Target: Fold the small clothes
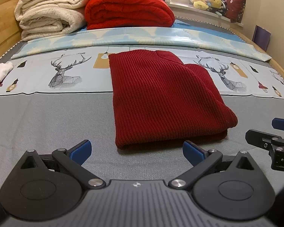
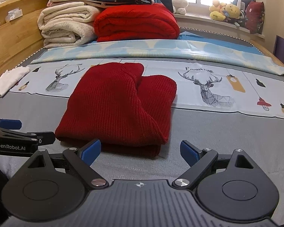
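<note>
A dark red knitted sweater (image 1: 161,98) lies folded in a compact rectangle on the bed, also in the right wrist view (image 2: 115,104). My left gripper (image 1: 137,151) is open and empty, its blue pads just short of the sweater's near edge. My right gripper (image 2: 140,150) is open and empty, also just in front of the near edge. The right gripper shows at the right edge of the left wrist view (image 1: 278,132). The left gripper shows at the left edge of the right wrist view (image 2: 13,132).
The grey bed sheet (image 1: 47,124) has a pale deer-print band (image 1: 62,73). A small white garment (image 2: 7,81) lies at the left. Folded cream blankets (image 1: 51,13) and a red blanket (image 1: 128,11) are stacked at the back. Plush toys (image 2: 227,11) sit on the window sill. A wooden bed frame (image 2: 11,43) runs along the left.
</note>
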Available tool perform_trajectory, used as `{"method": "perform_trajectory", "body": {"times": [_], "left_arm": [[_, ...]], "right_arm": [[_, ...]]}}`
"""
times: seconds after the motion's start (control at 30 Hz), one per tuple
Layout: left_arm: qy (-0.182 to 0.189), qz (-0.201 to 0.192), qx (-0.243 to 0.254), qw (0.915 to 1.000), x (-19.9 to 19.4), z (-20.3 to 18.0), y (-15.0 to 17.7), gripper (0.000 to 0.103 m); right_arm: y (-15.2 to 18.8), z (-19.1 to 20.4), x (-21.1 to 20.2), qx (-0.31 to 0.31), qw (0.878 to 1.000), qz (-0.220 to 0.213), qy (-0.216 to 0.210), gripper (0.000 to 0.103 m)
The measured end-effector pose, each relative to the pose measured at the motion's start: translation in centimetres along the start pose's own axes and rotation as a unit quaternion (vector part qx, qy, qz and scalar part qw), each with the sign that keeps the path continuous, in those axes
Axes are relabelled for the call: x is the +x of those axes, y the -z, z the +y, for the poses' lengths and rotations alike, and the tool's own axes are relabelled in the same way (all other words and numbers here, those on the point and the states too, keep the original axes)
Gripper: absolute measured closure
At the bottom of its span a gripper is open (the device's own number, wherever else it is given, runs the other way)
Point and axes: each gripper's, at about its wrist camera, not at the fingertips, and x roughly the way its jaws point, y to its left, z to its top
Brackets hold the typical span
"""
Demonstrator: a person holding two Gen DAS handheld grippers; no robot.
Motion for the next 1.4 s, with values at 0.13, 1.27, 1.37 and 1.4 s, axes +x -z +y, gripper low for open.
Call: {"method": "perform_trajectory", "body": {"times": [0.13, 1.27, 1.37, 1.4], "left_arm": [[0.001, -0.001, -0.001, 1.0, 0.02, -0.03, -0.03, 0.0], [0.002, -0.002, 0.006, 1.0, 0.15, 0.02, -0.02, 0.0], [0.003, -0.002, 0.007, 1.0, 0.21, 0.03, -0.02, 0.0], [0.003, -0.002, 0.007, 1.0, 0.21, 0.02, -0.02, 0.0]], "right_arm": [[0.02, -0.05, 0.05, -0.003, 1.0, 0.001, 0.0, 0.012], [0.01, 0.29, 0.14, -0.012, 1.0, 0.001, -0.006, 0.011], [0.0, 0.3, 0.14, -0.012, 1.0, 0.001, -0.005, 0.011], [0.0, 0.3, 0.14, -0.012, 1.0, 0.001, -0.006, 0.011]]}}
